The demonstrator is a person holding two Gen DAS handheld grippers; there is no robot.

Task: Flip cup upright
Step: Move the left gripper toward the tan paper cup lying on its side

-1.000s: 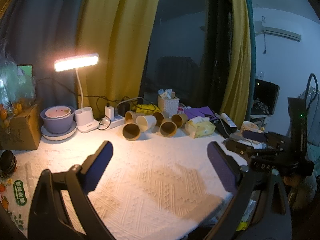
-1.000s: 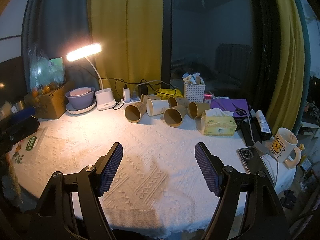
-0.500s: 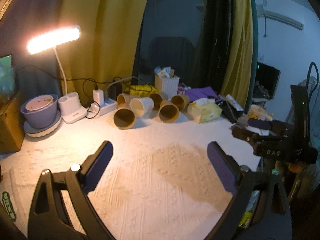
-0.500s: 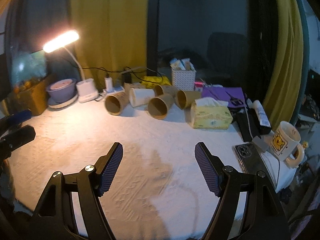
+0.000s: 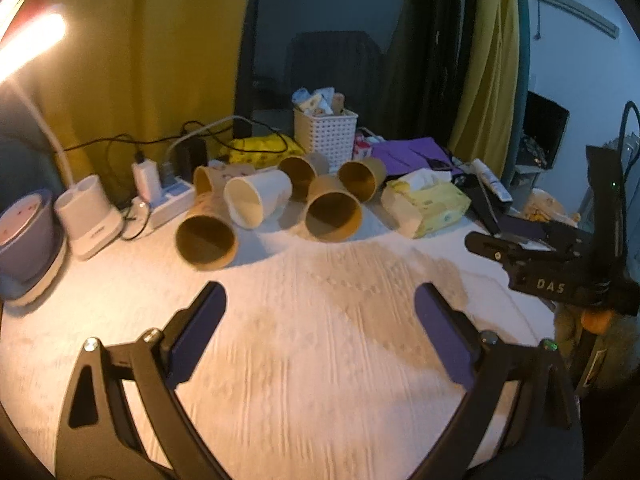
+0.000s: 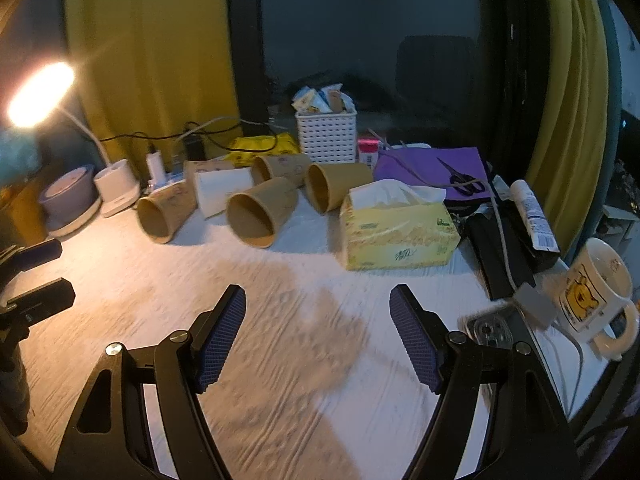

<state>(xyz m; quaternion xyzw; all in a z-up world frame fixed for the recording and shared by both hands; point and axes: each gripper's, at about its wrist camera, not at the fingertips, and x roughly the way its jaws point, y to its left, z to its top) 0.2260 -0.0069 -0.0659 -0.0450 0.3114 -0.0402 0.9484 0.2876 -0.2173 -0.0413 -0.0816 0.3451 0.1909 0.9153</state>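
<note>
Several paper cups lie on their sides at the back of the white cloth, mouths toward me. A brown cup [image 5: 206, 240] lies at the left, a white cup [image 5: 256, 198] beside it, another brown cup [image 5: 334, 214] in the middle. In the right wrist view the same cups show: left brown [image 6: 160, 216], white [image 6: 220, 190], middle brown [image 6: 260, 212]. My left gripper [image 5: 320, 320] is open and empty, short of the cups. My right gripper [image 6: 318, 324] is open and empty, also short of them.
A yellow tissue box [image 6: 396, 228] lies right of the cups. A white basket [image 6: 326, 136], a power strip [image 5: 168, 202] and cables stand behind them. A lamp base [image 5: 88, 216] and purple bowl [image 5: 24, 236] are at left. A bear mug [image 6: 592, 292] and phone [image 6: 488, 330] sit at the right edge.
Both grippers have moved forward toward the cups, which now look larger and nearer. Both stay open. No cup has moved.
</note>
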